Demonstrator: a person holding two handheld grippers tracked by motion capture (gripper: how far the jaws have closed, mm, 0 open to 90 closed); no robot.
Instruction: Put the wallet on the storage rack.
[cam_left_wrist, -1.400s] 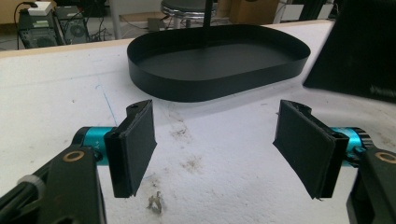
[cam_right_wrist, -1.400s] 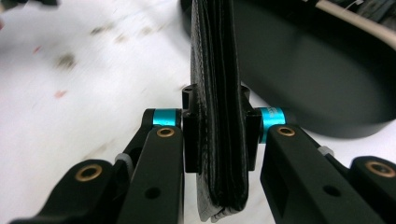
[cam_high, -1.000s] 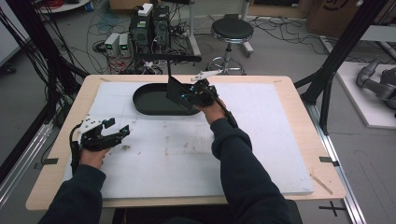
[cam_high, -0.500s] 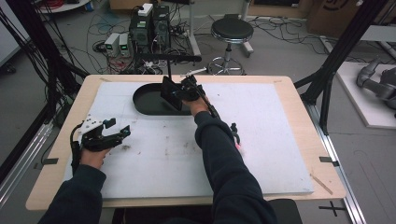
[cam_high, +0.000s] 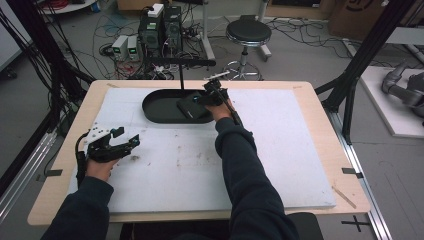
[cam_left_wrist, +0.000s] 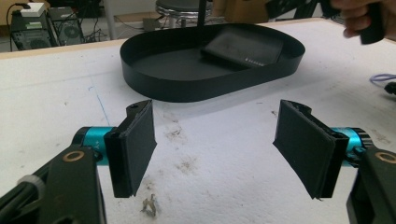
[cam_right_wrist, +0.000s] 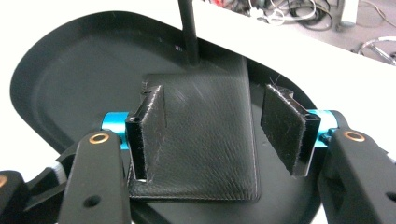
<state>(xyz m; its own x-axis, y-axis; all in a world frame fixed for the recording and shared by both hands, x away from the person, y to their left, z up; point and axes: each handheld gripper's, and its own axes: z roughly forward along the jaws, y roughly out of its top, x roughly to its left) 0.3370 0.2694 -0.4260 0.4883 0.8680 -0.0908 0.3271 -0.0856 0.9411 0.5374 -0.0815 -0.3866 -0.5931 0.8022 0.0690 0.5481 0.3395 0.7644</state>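
Observation:
A black oval tray (cam_high: 150, 107) (cam_left_wrist: 187, 86) (cam_right_wrist: 70, 70) sits at the far middle of the white mat. A flat black leather wallet (cam_high: 189, 106) (cam_left_wrist: 245, 46) (cam_right_wrist: 205, 154) lies in its right end, leaning up toward the far wall. My right gripper (cam_high: 202, 97) (cam_right_wrist: 212, 126) hovers just over the wallet. Its jaws have just been opening and now stand apart on either side of it, the pads not pressing on it. My left gripper (cam_high: 127, 142) (cam_left_wrist: 215, 149) rests on the mat at the left, open, with nothing between its pads.
A thin black post (cam_high: 182, 75) (cam_right_wrist: 189, 32) with a crossbar rises at the tray's far side, close to the right gripper. Small stains and a scrap mark the mat (cam_left_wrist: 187, 163) near the left gripper. A stool and electronics stand on the floor beyond the table.
The right gripper moved left and down over the tray with the wallet, then its jaws opened and the wallet now lies in the tray. The left gripper stayed put.

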